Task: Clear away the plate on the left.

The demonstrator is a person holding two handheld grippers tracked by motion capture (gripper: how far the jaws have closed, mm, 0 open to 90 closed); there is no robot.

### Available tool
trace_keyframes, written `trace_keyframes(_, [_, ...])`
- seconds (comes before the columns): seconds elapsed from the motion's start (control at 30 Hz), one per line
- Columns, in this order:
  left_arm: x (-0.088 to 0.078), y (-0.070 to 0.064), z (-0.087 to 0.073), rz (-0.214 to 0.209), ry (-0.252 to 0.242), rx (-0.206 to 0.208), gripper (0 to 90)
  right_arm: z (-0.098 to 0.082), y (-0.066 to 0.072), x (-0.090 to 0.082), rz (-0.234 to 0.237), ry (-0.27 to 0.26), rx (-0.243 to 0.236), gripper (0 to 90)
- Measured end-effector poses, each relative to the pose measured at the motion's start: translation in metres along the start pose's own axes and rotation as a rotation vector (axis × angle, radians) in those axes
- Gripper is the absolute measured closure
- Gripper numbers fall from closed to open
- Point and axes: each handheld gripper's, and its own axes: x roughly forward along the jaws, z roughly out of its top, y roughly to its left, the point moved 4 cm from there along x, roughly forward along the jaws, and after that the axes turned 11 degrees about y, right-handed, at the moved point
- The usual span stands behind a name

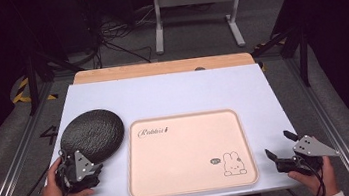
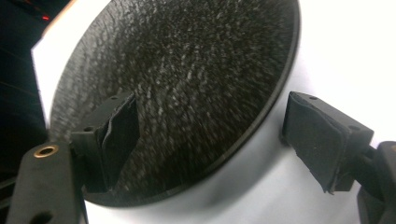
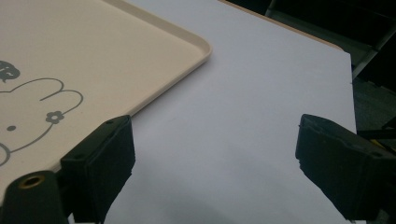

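A round black textured plate [image 1: 92, 135] lies at the left of the white table [image 1: 172, 95]. My left gripper [image 1: 84, 170] is at its near edge and open. In the left gripper view the plate [image 2: 187, 70] has its near rim between the jaws of that gripper [image 2: 210, 100]: one jaw over the plate, the other outside it on the table. I see no pad pressing on the rim. A beige tray [image 1: 185, 116] with a rabbit drawing lies in the middle. Right of the tray [image 3: 140, 60], my right gripper [image 1: 278, 144] [image 3: 215, 123] stands open over bare table.
A wooden strip [image 1: 164, 68] runs along the table's far edge. Beyond it, a white stand [image 1: 197, 9] and cables [image 1: 114, 35] are on the floor. Metal rails [image 1: 16, 162] flank the table. The table's right edge [image 3: 350, 88] is close to my right gripper.
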Motion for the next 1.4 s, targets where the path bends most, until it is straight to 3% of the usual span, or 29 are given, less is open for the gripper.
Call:
trace_keyframes(0.1, [0.004,-0.002,0.007,0.052,0.014,0.037,23.1,0.0,0.0,0.001,0.001,0.002,-0.001,12.6])
trace_keyframes(0.2, [0.005,-0.005,0.013,0.115,0.04,0.103,23.6,0.0,0.001,0.001,0.002,0.005,-0.005,12.6])
trace_keyframes(0.23, [0.005,-0.007,0.015,0.146,0.057,0.144,24.3,0.0,0.001,0.001,0.003,0.005,-0.006,12.6])
trace_keyframes(0.4, [0.006,-0.015,0.021,0.195,0.09,0.227,36.9,0.0,0.001,0.001,0.002,0.006,-0.005,12.6])
trace_keyframes(0.43, [0.007,-0.017,0.022,0.203,0.094,0.242,40.8,0.0,0.001,0.002,0.003,0.006,-0.006,12.6])
trace_keyframes(0.47, [0.008,-0.019,0.024,0.217,0.102,0.281,45.7,0.0,0.001,0.002,0.005,0.008,-0.006,12.6])
trace_keyframes(0.7, [0.018,-0.031,0.035,0.269,0.157,0.405,74.2,0.0,0.001,0.002,0.006,0.008,-0.009,12.5])
trace_keyframes(0.9, [0.024,-0.037,0.044,0.366,0.172,0.481,81.3,0.0,0.002,0.002,0.005,0.011,-0.013,12.6])
trace_keyframes(1.0, [0.022,-0.038,0.05,0.428,0.146,0.499,85.0,-0.001,0.001,0.002,0.005,0.011,-0.01,12.5])
trace_keyframes(1.07, [0.02,-0.035,0.053,0.418,0.131,0.48,86.6,-0.001,0.002,0.002,0.005,0.012,-0.012,12.6])
trace_keyframes(1.27, [0.019,-0.034,0.053,0.422,0.118,0.487,86.8,-0.001,0.001,0.002,0.004,0.011,-0.011,12.6])
trace_keyframes(1.4, [0.017,-0.033,0.052,0.415,0.1,0.467,86.7,0.0,0.002,0.002,0.006,0.012,-0.012,12.6])
